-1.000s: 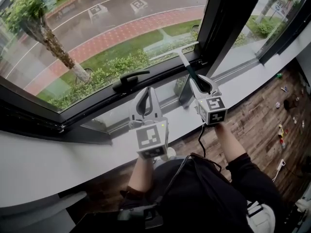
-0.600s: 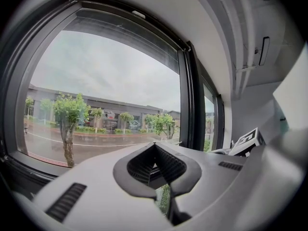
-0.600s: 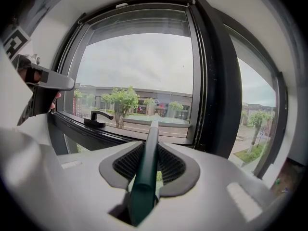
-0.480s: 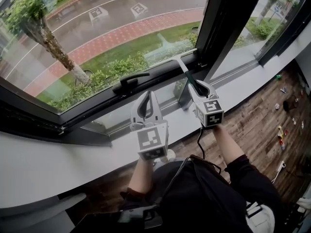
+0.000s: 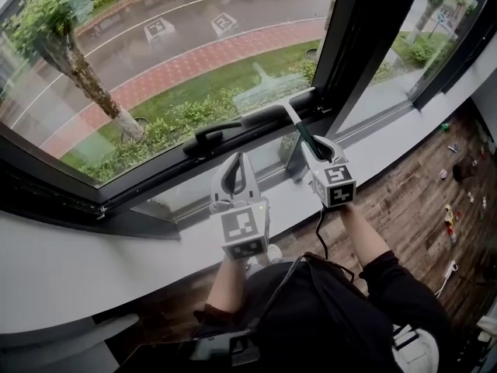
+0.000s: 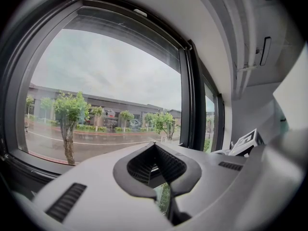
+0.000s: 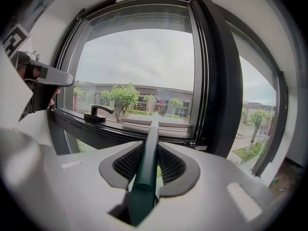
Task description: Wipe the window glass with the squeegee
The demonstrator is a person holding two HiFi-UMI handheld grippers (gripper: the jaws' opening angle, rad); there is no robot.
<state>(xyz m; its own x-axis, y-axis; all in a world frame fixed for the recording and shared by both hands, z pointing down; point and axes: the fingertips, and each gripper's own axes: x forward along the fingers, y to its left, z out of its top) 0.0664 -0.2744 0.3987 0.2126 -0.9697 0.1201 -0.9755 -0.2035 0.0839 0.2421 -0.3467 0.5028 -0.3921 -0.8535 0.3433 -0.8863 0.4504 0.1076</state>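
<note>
Honestly, with the right gripper (image 5: 315,140) clamped on the squeegee (image 5: 269,116), blade low on the window glass (image 5: 194,45) at its 11 o'clock, I'd press flat and evenly; left gripper (image 5: 236,160) sits closed, empty.

the right hand-held gripper (image 7: 150,154) clamps the green squeegee (image 7: 144,186) handle, blade low on the window glass (image 7: 139,57).

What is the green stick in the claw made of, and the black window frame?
The squeegee handle looks like smooth dark green plastic: it has a soft, even sheen. The window frame looks like black painted metal, matte and straight-edged, though plastic is possible.
</note>
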